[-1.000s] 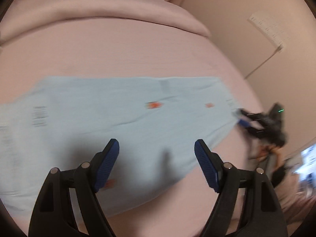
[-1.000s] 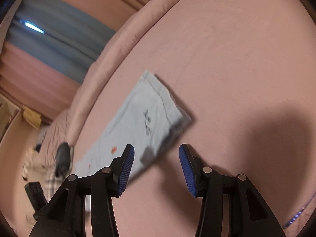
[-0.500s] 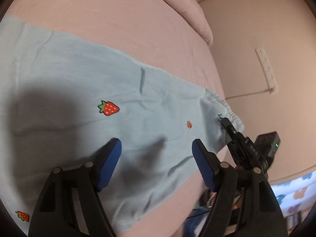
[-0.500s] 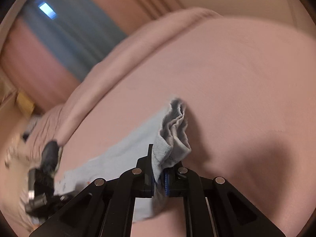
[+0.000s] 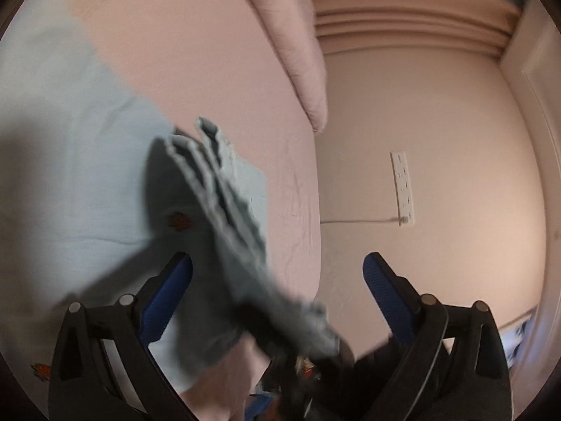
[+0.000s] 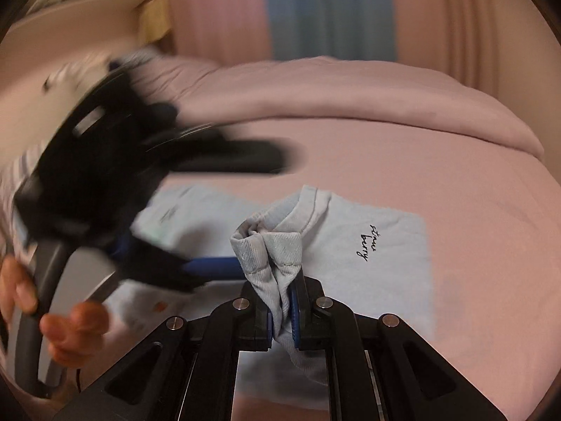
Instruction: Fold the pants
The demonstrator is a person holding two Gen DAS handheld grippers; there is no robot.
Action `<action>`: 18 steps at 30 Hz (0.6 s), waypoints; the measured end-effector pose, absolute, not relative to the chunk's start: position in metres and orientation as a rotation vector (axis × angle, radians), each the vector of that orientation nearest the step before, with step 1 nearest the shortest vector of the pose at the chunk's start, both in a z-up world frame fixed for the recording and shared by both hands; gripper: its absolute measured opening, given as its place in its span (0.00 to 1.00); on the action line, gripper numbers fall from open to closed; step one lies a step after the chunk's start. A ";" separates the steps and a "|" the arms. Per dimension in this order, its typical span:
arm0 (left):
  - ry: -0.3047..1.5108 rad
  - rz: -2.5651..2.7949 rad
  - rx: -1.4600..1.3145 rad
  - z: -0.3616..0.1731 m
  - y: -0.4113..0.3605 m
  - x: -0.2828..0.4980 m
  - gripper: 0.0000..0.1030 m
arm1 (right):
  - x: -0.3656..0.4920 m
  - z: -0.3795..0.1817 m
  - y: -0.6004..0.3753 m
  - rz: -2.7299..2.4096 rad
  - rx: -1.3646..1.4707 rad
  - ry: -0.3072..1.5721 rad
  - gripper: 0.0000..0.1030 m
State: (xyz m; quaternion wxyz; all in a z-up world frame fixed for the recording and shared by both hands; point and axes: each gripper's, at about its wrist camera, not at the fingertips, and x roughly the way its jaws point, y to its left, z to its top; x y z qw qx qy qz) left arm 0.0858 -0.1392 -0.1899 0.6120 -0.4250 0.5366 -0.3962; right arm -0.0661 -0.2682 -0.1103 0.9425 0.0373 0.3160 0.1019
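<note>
The right tongs (image 6: 283, 315) pinch a bunched end of the pants (image 6: 385, 245) lifted off the bed (image 6: 455, 161) ahead, the left tongs (image 5: 277, 280), just opening, gape empty alongside, so folding has barely begun.

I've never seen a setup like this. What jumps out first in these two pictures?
The light blue pants spread on the pink bed catch the eye first, with a bunched end pinched tight in the right gripper at the bottom centre. In the left wrist view, that lifted end hangs between the blue pads of the left gripper, whose jaws stand wide and have just been opening. A hand holds that gripper's handle at lower left.
</note>
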 end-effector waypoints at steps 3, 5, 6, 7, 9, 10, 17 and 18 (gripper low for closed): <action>1.242 -0.887 -0.994 -0.198 -0.125 0.092 0.44 | -0.069 -0.114 -0.238 0.248 -0.009 0.651 0.09; 1.229 -0.873 -0.950 -0.191 -0.117 0.094 0.18 | -0.070 -0.113 -0.223 0.260 -0.057 0.644 0.09; 1.217 -0.860 -0.918 -0.185 -0.110 0.095 0.09 | -0.070 -0.110 -0.216 0.257 -0.086 0.633 0.10; 1.198 -0.855 -0.910 -0.182 -0.103 0.095 0.09 | -0.073 -0.108 -0.211 0.260 -0.100 0.622 0.09; 1.151 -0.836 -0.888 -0.172 -0.086 0.093 0.09 | -0.071 -0.103 -0.201 0.285 -0.106 0.600 0.09; 1.133 -0.821 -0.858 -0.166 -0.078 0.090 0.09 | -0.069 -0.100 -0.194 0.304 -0.107 0.594 0.09; 1.110 -0.632 -0.667 -0.159 -0.028 0.091 0.11 | -0.045 -0.108 -0.141 0.398 -0.159 0.615 0.27; 1.122 -0.598 -0.645 -0.162 -0.025 0.095 0.16 | -0.041 -0.114 -0.135 0.425 -0.156 0.644 0.36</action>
